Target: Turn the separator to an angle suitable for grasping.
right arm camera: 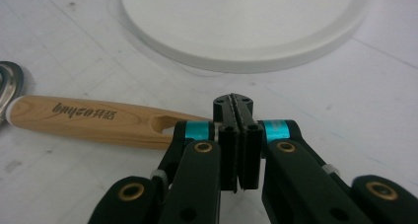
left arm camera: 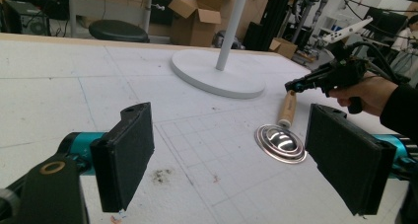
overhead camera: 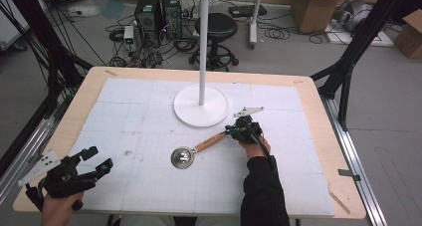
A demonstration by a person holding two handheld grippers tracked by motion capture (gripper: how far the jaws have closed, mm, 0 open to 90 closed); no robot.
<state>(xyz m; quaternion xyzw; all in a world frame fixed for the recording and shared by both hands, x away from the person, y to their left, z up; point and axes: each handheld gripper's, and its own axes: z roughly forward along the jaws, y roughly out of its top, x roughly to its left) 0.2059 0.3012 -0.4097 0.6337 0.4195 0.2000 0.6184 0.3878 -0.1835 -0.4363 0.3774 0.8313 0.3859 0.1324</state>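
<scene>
A cluttered workshop surrounds the white gridded table (overhead camera: 149, 186), left gripper (overhead camera: 94, 161) agape, right gripper (overhead camera: 234, 130) pressed together, empty.

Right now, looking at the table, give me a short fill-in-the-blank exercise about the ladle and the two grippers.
1. The small metal ladle with a wooden handle lies flat on the white gridded mat, and its handle is made of ____.
2. The right gripper has its jaws ____, beside the end of the handle.
3. The left gripper has its jaws ____, with nothing between them.
4. The round white stand base lies ____ the ladle in the high view.

Missing words: wood; shut; open; above
</scene>
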